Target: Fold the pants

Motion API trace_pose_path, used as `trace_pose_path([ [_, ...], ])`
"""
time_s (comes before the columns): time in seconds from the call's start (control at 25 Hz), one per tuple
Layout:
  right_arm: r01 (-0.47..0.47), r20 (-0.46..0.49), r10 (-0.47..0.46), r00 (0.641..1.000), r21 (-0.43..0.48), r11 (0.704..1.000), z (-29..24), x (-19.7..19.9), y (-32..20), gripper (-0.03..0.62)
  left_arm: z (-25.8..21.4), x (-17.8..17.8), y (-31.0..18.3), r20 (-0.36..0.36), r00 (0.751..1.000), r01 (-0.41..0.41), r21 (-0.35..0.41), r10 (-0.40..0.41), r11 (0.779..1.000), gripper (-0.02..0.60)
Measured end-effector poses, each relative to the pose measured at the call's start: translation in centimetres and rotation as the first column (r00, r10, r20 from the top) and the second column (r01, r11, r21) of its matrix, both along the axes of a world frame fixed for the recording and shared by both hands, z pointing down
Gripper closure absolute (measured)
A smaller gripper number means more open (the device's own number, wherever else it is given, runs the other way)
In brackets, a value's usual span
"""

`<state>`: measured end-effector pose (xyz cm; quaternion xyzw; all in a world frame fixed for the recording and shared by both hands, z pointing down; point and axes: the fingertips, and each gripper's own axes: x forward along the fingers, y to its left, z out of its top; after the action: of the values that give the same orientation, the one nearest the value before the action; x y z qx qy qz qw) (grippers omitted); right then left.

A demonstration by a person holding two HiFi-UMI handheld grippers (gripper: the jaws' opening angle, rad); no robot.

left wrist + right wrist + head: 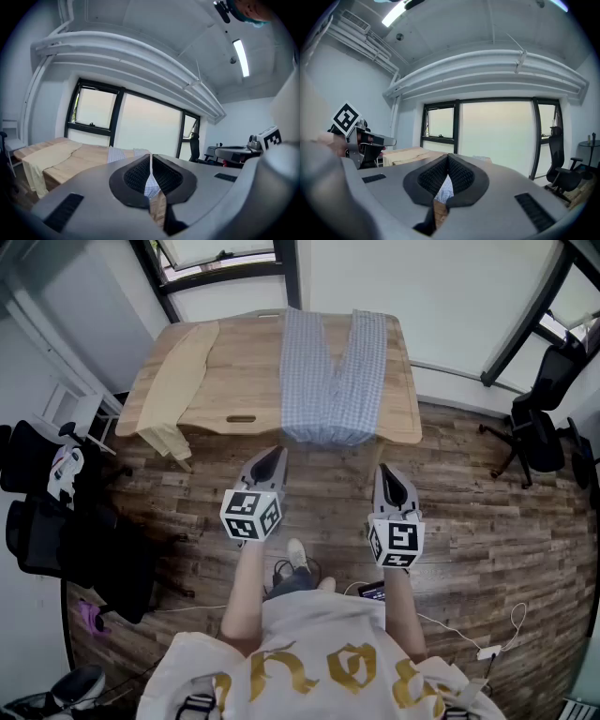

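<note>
The person's white shirt [309, 652] is closest, and from it two forearms hold the left gripper [273, 454] and the right gripper [385, 471] side by side above the wooden floor [487, 512] — both clenched, jaws pressed together on nothing. Straight ahead of the pair lie the checked pants [333, 371], flat on the table [244, 371], waist at the near edge and clear of both tips. A beige cloth [178, 381] drapes the table further ahead, left of the left gripper.
</note>
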<state>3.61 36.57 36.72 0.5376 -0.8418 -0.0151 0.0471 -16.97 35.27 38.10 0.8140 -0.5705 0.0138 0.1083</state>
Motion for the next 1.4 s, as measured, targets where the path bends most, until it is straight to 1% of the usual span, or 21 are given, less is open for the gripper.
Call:
trace_pose_path([
  [0.44,0.006,0.013,-0.006,1.0,-0.005,1.0,0.0,0.9,0.0,0.572,-0.3,0.1,0.3,0.01,1.0,0.019,0.006,-0.019,1.0,0.537],
  [0.68,0.013,0.08,-0.012,0.997,-0.018,1.0,-0.1,1.4,-0.3,0.572,-0.3,-0.1,0.4,0.015,1.0,0.027,0.003,-0.027,1.0,0.536],
  [0.96,0.018,0.089,-0.016,0.996,-0.019,1.0,-0.1,1.5,-1.1,0.572,-0.5,-0.1,-0.1,0.009,0.999,0.032,0.009,-0.032,0.999,0.535],
  [1.08,0.022,0.081,-0.02,0.997,-0.017,1.0,-0.1,1.4,-2.1,0.572,-0.4,0.0,-1.4,0.007,1.0,0.027,0.008,-0.027,1.0,0.535],
  [1.2,0.007,0.078,-0.005,0.997,-0.023,1.0,0.5,1.6,-4.1,0.572,0.2,0.1,-3.7,0.007,1.0,0.013,0.007,-0.013,1.0,0.535],
  [1.4,-0.024,0.073,0.028,0.997,-0.059,0.998,2.5,1.5,-10.4,0.572,2.2,-0.4,-10.6,0.002,1.0,-0.015,-0.016,0.015,1.0,0.535],
])
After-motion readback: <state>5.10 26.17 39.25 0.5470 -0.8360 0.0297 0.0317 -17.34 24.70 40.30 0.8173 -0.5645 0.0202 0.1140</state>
